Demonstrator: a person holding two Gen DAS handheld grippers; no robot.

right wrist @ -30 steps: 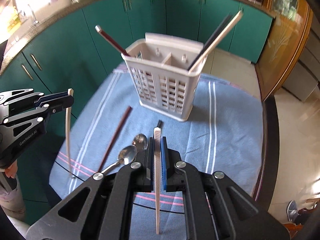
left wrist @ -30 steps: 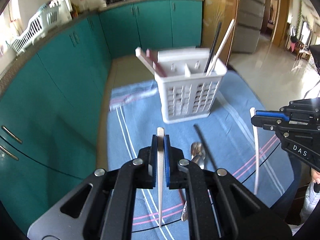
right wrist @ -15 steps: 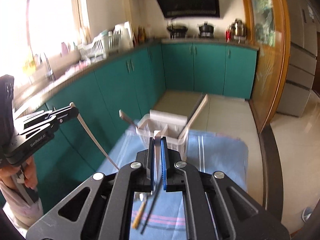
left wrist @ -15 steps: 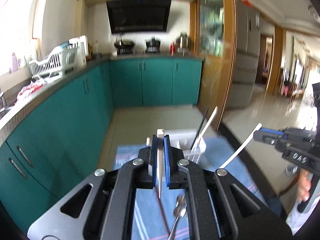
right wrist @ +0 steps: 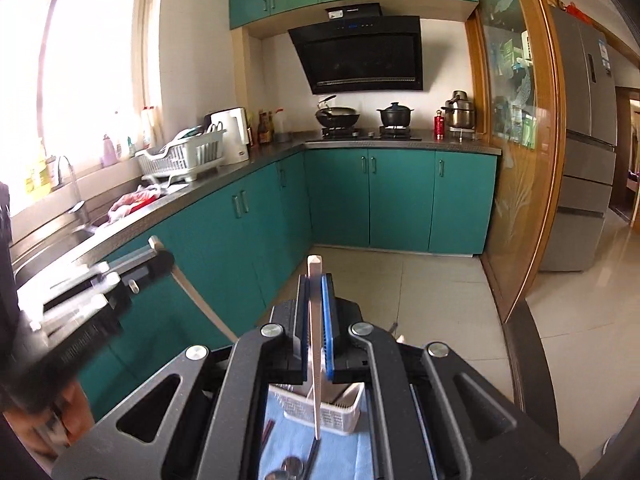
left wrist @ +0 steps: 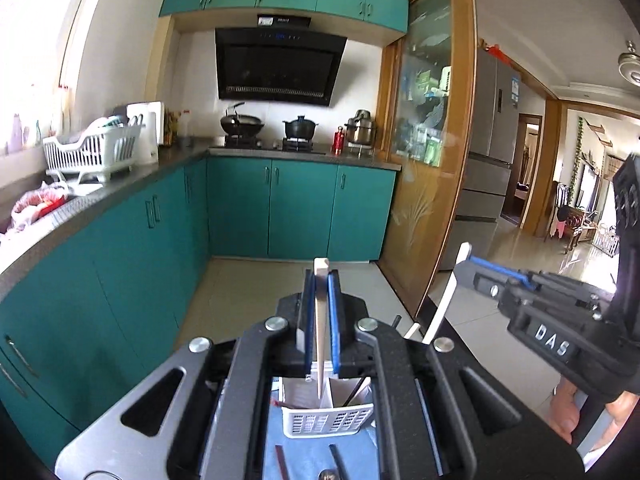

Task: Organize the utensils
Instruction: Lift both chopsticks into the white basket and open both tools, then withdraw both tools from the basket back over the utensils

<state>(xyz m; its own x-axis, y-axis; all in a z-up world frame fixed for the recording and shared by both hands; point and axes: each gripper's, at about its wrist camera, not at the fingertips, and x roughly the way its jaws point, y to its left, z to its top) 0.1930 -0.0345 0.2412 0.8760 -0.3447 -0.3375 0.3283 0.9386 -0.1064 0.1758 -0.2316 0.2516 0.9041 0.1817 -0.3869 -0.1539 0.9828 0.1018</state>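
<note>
My left gripper (left wrist: 321, 276) is shut on a white chopstick (left wrist: 320, 320) that hangs down between its blue pads. My right gripper (right wrist: 315, 280) is shut on a second white chopstick (right wrist: 315, 352), also hanging down. Both are lifted high above the white slotted utensil basket (left wrist: 326, 420), seen far below between the gripper arms, also (right wrist: 340, 416). The basket stands on a blue striped cloth (left wrist: 304, 456). Dark chopsticks (left wrist: 282, 464) and a spoon (right wrist: 290, 466) lie on the cloth in front of the basket. The right gripper (left wrist: 466, 264) shows at the right in the left wrist view.
Teal cabinets (right wrist: 400, 196) run along the left and far wall under a dark counter. A white dish rack (left wrist: 94, 150), pots on the stove (right wrist: 394, 116) and a range hood sit beyond. A wooden sliding door (left wrist: 432, 184) and a fridge stand on the right. A hand (left wrist: 568, 404) holds the right gripper.
Both grippers have risen well above the cloth and tilted up toward the kitchen, each keeping its white chopstick. The basket has dropped to the bottom of both views.
</note>
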